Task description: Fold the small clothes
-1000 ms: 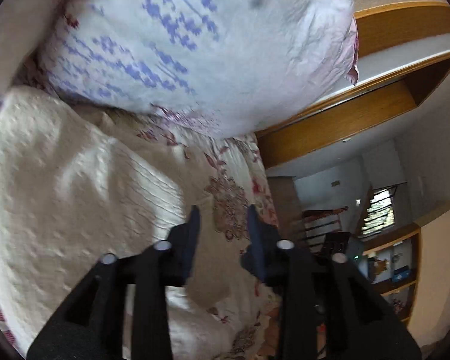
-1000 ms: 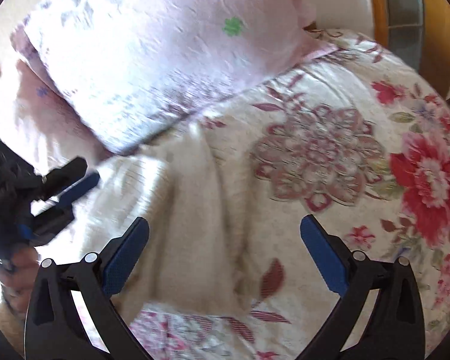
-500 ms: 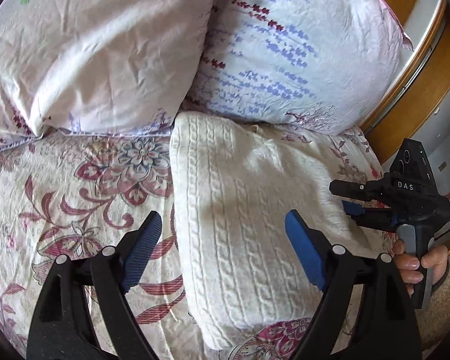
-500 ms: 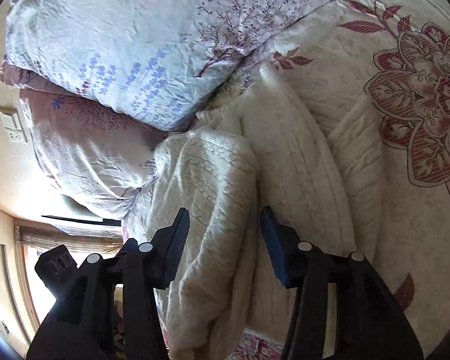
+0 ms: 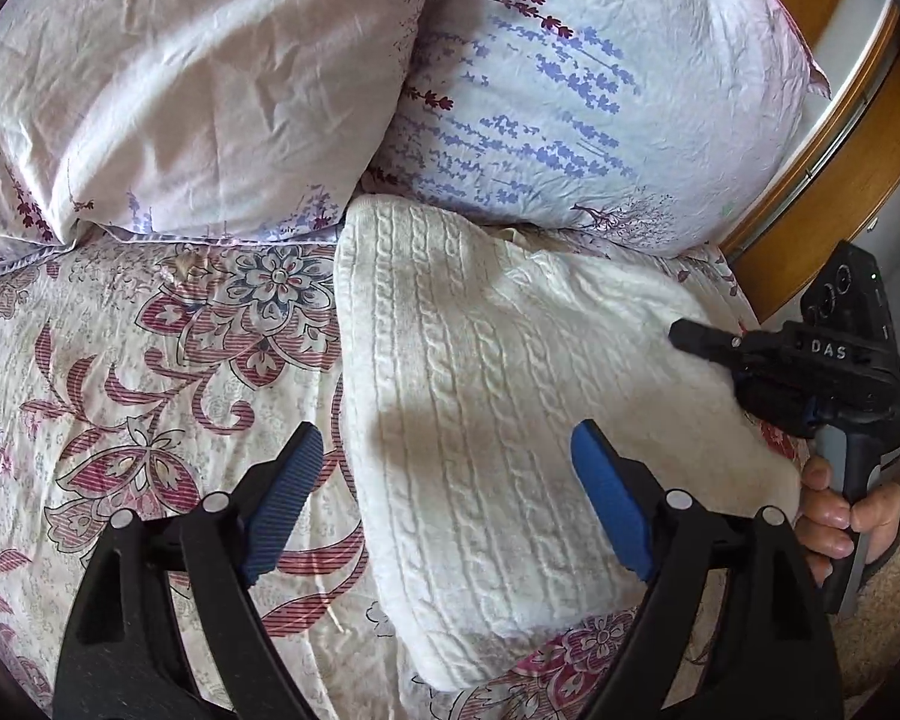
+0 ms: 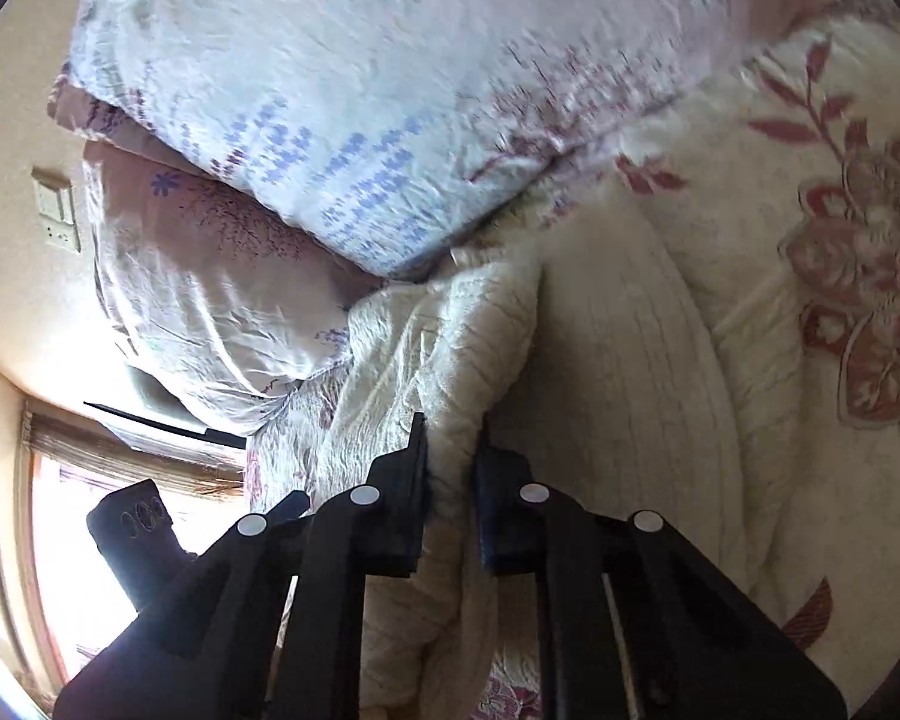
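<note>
A cream cable-knit sweater [image 5: 498, 420] lies folded on the floral bedsheet [image 5: 150, 360], its top against the pillows. My left gripper [image 5: 450, 480] is open and hovers above the sweater's near left part, empty. My right gripper [image 6: 450, 468] is shut on the sweater's right edge [image 6: 450, 360], with a fold of knit pinched between its pads. It also shows in the left wrist view [image 5: 714, 354], at the sweater's right side, held by a hand [image 5: 834, 516].
Two pillows, a pale pink one [image 5: 180, 78] and one with a lavender print [image 5: 600, 78], lie behind the sweater. A wooden headboard or bed frame [image 5: 840, 180] runs at the right. A wall socket [image 6: 57, 216] and a window [image 6: 78, 540] show at the left of the right wrist view.
My right gripper has closed from half open onto the sweater's edge. My left gripper opened wide and swung back to look down on the sweater, then held still.
</note>
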